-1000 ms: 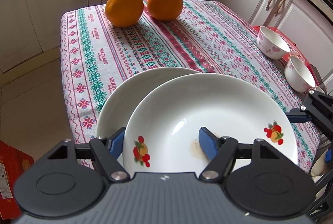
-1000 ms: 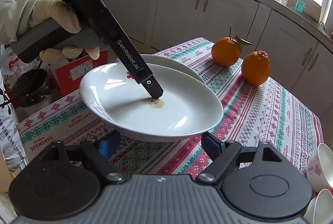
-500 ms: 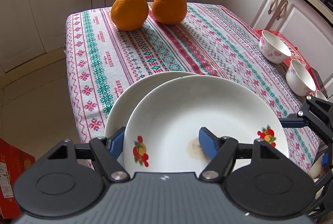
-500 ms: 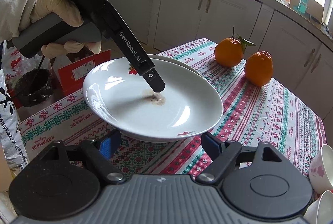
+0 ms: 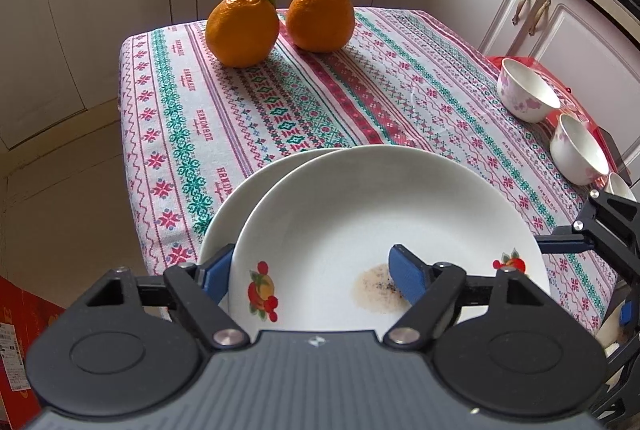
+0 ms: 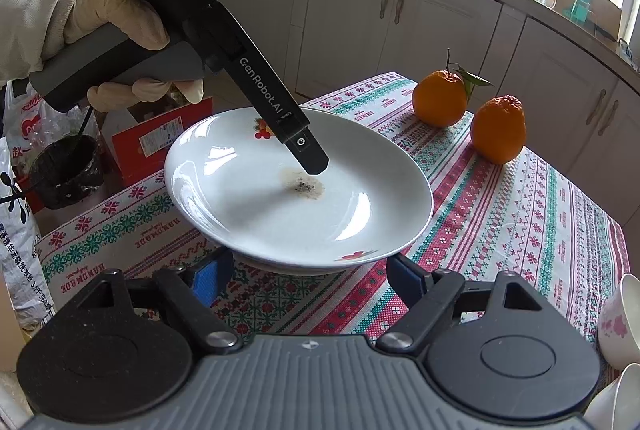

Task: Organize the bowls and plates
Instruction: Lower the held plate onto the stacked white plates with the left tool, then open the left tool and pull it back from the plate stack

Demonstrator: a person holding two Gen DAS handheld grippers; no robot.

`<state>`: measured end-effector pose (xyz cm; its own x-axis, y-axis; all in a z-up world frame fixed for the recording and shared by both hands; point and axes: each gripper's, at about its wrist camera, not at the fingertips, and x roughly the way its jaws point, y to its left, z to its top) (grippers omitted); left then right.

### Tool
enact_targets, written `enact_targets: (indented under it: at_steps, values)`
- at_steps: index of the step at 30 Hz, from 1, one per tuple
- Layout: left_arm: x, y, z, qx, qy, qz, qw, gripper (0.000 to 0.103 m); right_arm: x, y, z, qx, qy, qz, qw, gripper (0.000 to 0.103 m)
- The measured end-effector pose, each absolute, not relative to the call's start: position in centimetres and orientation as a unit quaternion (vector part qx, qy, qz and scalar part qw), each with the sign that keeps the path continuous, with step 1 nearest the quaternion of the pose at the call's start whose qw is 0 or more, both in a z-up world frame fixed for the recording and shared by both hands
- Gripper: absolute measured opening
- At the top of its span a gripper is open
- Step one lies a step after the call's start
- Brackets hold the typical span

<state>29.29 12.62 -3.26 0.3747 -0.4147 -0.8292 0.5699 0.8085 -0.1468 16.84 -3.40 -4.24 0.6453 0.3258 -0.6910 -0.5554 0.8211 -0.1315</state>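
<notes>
A white plate point(image 5: 360, 214) with fruit prints and a brown stain lies stacked on a second white plate point(image 5: 240, 206) at the near corner of the table. My left gripper point(image 5: 312, 266) straddles the top plate's rim, and its jaws are opening. One blue pad is outside the rim and the other is inside, over the stain. In the right wrist view its upper finger point(image 6: 308, 154) hovers just above the stain and does not press on the plate point(image 6: 240, 198). My right gripper point(image 6: 308, 280) stands open just short of that plate's edge, holding nothing.
Two oranges point(image 5: 242, 28) point(image 5: 320, 16) sit at the far end of the patterned tablecloth point(image 5: 248, 118). Three small flowered bowls point(image 5: 528, 94) point(image 5: 578, 150) point(image 5: 620, 186) line the right edge. A red box point(image 6: 156, 142) and a black pot point(image 6: 64, 170) stand on the floor. White cabinets surround the table.
The top plate has come down level onto the lower plate. My left gripper's jaws now stand wider, and the upper finger has lifted off the plate. The right gripper has not moved.
</notes>
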Motion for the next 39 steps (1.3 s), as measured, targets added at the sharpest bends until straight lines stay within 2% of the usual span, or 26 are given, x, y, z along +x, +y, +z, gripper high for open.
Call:
enact_targets:
  at_steps: [4, 13, 35, 39]
  values:
    - [28.9, 11.7, -3.4, 0.121, 0.468, -0.297, 0.823, 0.083, 16.8, -3.4, -4.2, -0.167, 0.341, 0.245, 0.892, 0.088]
    - [28.9, 11.5, -3.5, 0.121, 0.471, -0.302, 0.82, 0.089, 16.3, -3.9, -3.7, -0.153, 0.333, 0.251, 0.896, 0.088]
    - [28.0, 11.9, -1.7, 0.128, 0.441, -0.291, 0.839, 0.09, 16.3, -2.8, -4.6, -0.183, 0.332, 0.267, 0.886, 0.088]
    - [27.0, 11.4, -1.2, 0.144, 0.418, -0.288, 0.849, 0.09, 15.9, -3.0, -4.3, -0.178, 0.33, 0.27, 0.887, 0.098]
